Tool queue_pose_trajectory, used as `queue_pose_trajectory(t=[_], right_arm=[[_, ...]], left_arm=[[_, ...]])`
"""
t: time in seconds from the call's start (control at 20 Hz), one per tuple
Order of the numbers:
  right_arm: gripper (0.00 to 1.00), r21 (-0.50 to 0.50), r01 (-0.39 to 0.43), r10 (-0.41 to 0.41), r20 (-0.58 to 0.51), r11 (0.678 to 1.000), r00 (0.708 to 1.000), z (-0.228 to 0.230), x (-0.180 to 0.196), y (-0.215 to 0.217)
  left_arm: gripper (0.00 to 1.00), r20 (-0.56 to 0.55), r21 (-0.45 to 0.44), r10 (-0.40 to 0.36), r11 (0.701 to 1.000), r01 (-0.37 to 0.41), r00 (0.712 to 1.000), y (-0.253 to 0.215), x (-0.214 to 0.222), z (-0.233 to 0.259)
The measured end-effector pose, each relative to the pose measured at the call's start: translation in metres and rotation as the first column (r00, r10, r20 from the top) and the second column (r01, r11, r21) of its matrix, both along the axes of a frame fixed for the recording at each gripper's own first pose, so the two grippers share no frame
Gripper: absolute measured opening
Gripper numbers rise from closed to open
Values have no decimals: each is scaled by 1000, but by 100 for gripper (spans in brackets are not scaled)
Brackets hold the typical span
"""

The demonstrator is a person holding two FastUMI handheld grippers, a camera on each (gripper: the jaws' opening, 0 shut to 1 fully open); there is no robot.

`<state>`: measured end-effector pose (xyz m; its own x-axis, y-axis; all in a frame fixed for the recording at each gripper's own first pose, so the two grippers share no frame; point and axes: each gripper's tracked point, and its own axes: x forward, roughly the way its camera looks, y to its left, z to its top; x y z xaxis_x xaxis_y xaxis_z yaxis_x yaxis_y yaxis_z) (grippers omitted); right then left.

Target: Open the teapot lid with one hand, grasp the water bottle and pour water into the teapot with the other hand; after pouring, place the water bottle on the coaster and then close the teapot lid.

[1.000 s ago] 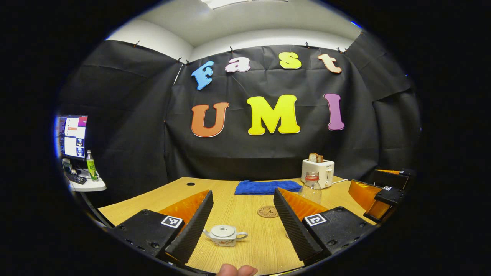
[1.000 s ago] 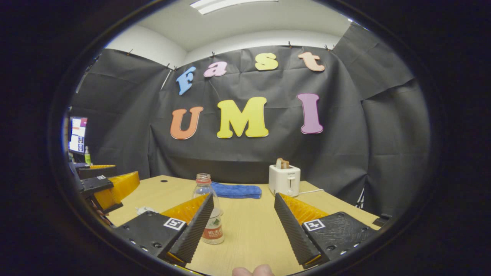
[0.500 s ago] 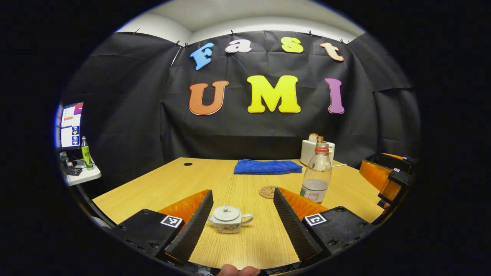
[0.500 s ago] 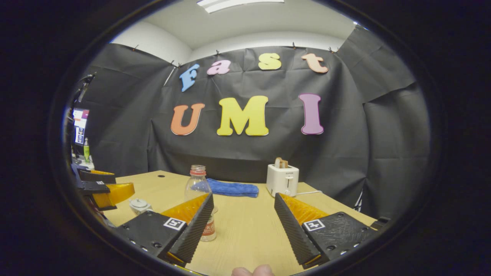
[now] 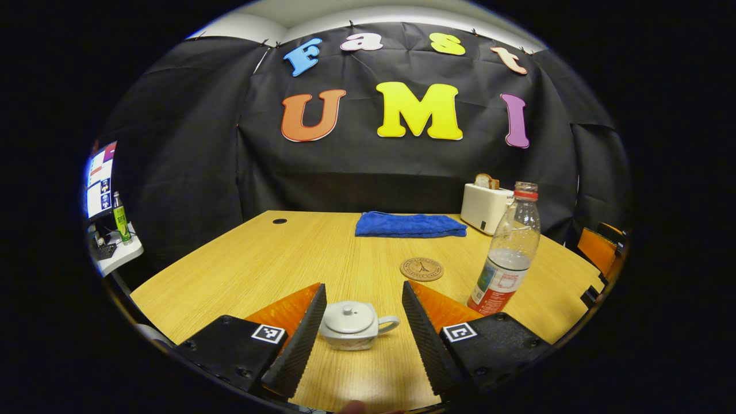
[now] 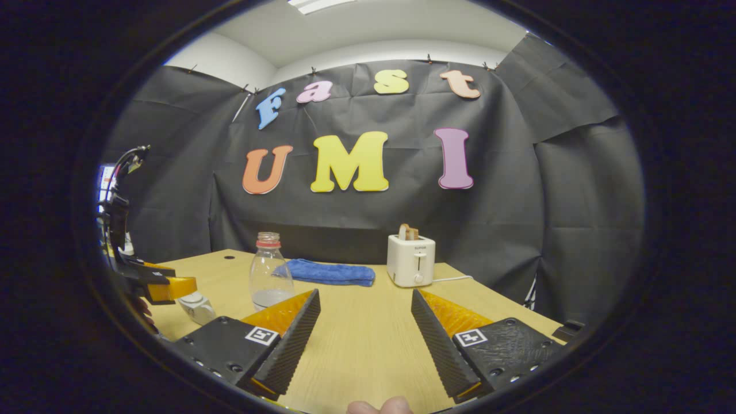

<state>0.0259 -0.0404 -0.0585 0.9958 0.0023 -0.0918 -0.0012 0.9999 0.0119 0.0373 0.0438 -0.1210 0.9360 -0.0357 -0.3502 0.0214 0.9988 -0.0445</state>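
In the left gripper view, the left gripper (image 5: 363, 322) is hanging low over the wooden table (image 5: 259, 270), its fingers spread wide and pinching nothing. The small white teapot (image 5: 352, 326) is sitting between them at 6 o'clock, lid (image 5: 348, 318) still on, touching neither finger, handle pointing toward 3 o'clock. Beyond, at 1 o'clock from the teapot, the round coaster (image 5: 421, 268) is lying bare. The water bottle (image 5: 507, 252) is standing upright at 3 o'clock, uncapped, just beside the right-hand finger's base. A blue cloth (image 5: 409, 225) and a white toaster (image 5: 486, 207) are resting along the far edge at 12 and 1 o'clock.

In the right gripper view, the right gripper (image 6: 365, 333) is likewise gaping open over bare wood. The bottle (image 6: 269, 272) is standing at 10 o'clock, just past its left-hand finger, and the other gripper (image 6: 155, 282) is hovering by the teapot (image 6: 196, 307) at 9 o'clock.
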Motion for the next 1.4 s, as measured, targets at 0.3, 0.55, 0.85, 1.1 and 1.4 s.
queue_pose_trajectory(t=[0.3, 0.55, 0.85, 1.1, 1.4], right_arm=[[95, -12, -3, 2, -42, 1000, 999, -13, 6, -2], [98, -24, 0, -1, -43, 1000, 999, -15, 11, -2], [95, -29, -8, 6, -51, 1000, 999, -16, 11, 1], [95, -21, -65, 63, -50, 998, 997, -12, 9, 18], [98, 45, -193, 197, -116, 980, 973, -32, 3, 55]], left_arm=[[63, -67, 2, 17, 1000, -16, 998, 12, 10, -24], [41, -76, 23, 11, 1000, -9, 997, 8, 11, -28], [22, -63, 52, 23, 998, -20, 998, 11, 14, -29], [6, -49, 38, 24, 999, -22, 999, 9, 17, -27], [3, -25, 12, -4, 1000, 4, 1000, 9, 14, -13]])
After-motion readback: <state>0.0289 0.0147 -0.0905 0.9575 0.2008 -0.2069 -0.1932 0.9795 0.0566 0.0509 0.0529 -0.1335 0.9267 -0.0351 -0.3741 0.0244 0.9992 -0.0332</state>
